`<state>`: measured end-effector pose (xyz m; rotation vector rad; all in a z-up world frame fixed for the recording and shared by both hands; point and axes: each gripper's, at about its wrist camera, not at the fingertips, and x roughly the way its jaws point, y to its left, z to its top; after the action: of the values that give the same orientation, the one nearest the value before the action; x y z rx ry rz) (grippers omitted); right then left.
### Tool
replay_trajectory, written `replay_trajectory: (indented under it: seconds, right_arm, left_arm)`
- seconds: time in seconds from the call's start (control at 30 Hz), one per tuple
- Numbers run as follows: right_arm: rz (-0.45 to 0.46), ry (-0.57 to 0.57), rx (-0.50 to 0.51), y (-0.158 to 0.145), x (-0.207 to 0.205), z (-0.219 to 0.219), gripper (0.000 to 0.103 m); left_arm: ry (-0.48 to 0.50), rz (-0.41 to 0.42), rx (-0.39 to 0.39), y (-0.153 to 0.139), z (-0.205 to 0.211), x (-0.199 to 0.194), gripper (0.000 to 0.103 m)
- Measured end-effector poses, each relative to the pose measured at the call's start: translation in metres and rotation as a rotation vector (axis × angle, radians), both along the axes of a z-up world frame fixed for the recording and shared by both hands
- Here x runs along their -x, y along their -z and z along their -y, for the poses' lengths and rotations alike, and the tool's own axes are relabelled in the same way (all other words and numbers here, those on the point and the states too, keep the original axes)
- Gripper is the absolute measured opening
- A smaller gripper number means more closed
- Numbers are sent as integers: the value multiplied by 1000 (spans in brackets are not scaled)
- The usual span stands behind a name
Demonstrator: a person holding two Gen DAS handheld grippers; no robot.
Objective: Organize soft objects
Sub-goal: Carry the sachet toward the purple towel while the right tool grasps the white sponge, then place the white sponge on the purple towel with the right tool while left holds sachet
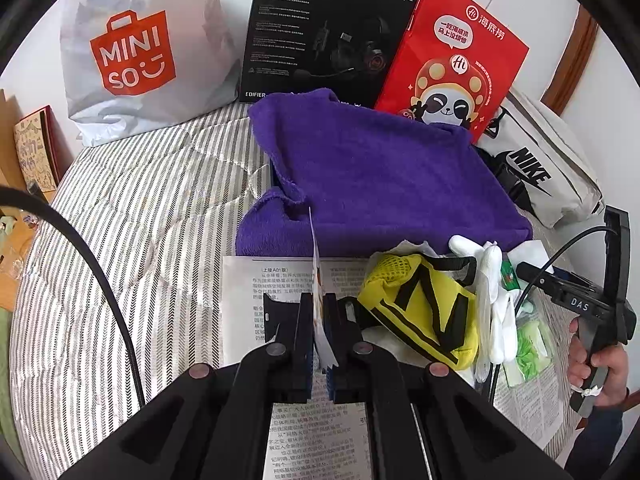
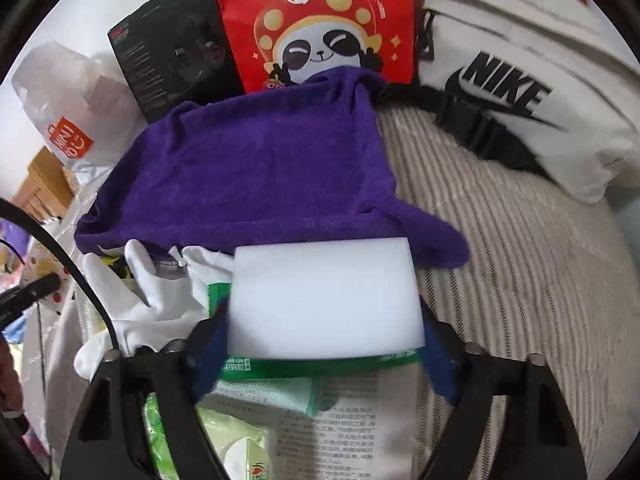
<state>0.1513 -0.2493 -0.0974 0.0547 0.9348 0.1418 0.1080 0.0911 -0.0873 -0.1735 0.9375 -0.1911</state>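
Two grippers angled steeply down over a striped, quilted bed (image 1: 152, 208). Fuzzy purple towel (image 1: 384, 176) spread flat mid-bed, rumpled at its near edge. Right gripper (image 2: 326, 344) straddling a smooth white foam block (image 2: 326, 300) — blue pads (image 2: 210, 354) at both sides, contact unclear. Left gripper (image 1: 318, 320) clamped shut on a thin paper slip (image 1: 320, 312) — upright, edge-on, above printed sheets.

purple towel (image 1: 384, 176); white sponge (image 2: 326, 300); yellow/blk pouch (image 1: 424, 312); grey-striped bedding (image 1: 160, 208); red bag (image 1: 452, 60).
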Motion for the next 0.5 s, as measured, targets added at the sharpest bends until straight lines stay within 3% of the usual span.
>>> replay_trajectory:
  seconds: [0.23,0.5]
  right_arm:
    - [25,18,50,-16,13,0,81]
    - [58,25,31,-53,14,0,81]
  left_arm:
    - [-6,5,-6,-8,-5,2,5]
    - [-40,22,-7,-29,-26,8,5]
